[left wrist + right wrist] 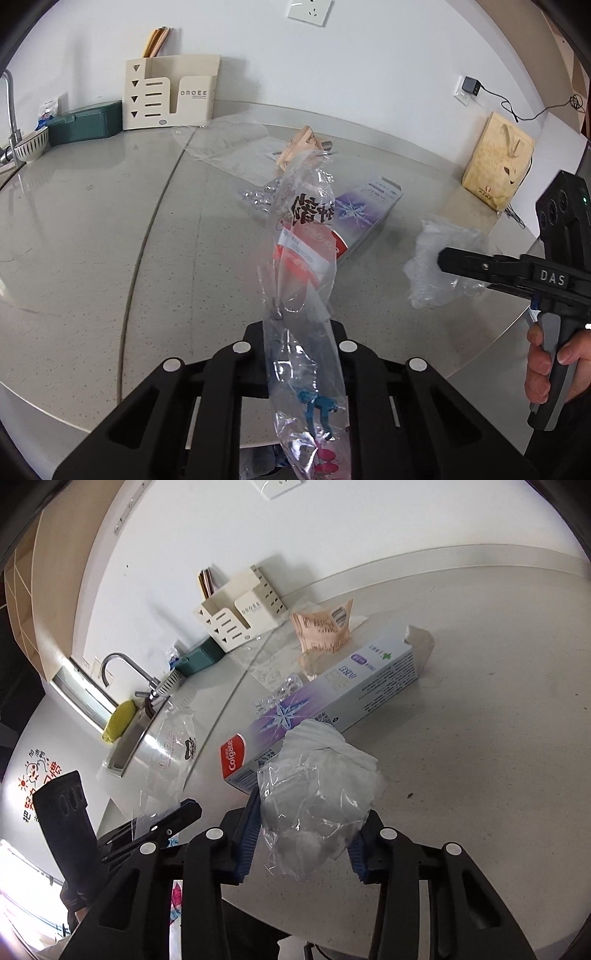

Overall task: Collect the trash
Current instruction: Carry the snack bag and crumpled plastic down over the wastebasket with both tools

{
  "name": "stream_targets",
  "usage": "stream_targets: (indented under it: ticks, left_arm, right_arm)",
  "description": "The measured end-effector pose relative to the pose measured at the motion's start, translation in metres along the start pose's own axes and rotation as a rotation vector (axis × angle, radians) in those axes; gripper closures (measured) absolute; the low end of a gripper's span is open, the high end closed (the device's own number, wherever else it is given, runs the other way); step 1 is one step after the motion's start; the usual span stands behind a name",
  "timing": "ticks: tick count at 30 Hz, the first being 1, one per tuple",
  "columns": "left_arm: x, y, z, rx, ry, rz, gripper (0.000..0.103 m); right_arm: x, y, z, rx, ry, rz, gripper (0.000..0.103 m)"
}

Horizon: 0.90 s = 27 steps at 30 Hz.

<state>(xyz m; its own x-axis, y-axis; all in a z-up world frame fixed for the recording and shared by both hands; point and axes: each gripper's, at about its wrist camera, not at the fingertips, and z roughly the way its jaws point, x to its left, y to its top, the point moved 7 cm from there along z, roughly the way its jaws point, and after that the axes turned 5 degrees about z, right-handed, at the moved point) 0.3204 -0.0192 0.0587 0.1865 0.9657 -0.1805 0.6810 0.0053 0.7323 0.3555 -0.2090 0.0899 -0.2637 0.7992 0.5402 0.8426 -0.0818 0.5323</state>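
Pickup step: left gripper pinches a clear printed wrapper held up over the counter, right gripper clamps a crumpled plastic wad near the toothpaste box; next, carry both to a bin, none visible.

clear printed wrapper – gripped upright | crumpled plastic wad – gripped

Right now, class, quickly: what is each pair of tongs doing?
Left tongs: closed on a clear plastic wrapper.
Right tongs: closed on a crumpled wad of plastic and tissue.
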Motion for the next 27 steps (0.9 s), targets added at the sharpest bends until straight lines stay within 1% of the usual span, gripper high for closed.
stream_targets:
  ticks: [7, 14, 20, 24, 27]
  left_arm:
    - [0.001, -0.008, -0.027, -0.026, -0.010, 0.002, 0.088]
    - [0.001, -0.037, -0.069, -0.042, -0.034, 0.028, 0.088]
    - [-0.002, -0.076, -0.100, -0.050, -0.063, 0.047, 0.088]
    - [-0.009, -0.113, -0.108, -0.021, -0.096, 0.058, 0.088]
    - [-0.015, -0.145, -0.105, 0.024, -0.119, 0.080, 0.088]
  right_arm:
    - [0.023, -0.015, -0.036, -0.040, 0.011, -0.034, 0.059]
    - [0.049, -0.060, -0.076, -0.060, 0.018, -0.076, 0.059]
    - [0.071, -0.112, -0.094, -0.055, 0.017, -0.113, 0.059]
    - [0.080, -0.151, -0.096, -0.023, 0.023, -0.124, 0.059]
    - [0.080, -0.181, -0.094, -0.005, 0.025, -0.117, 0.058]
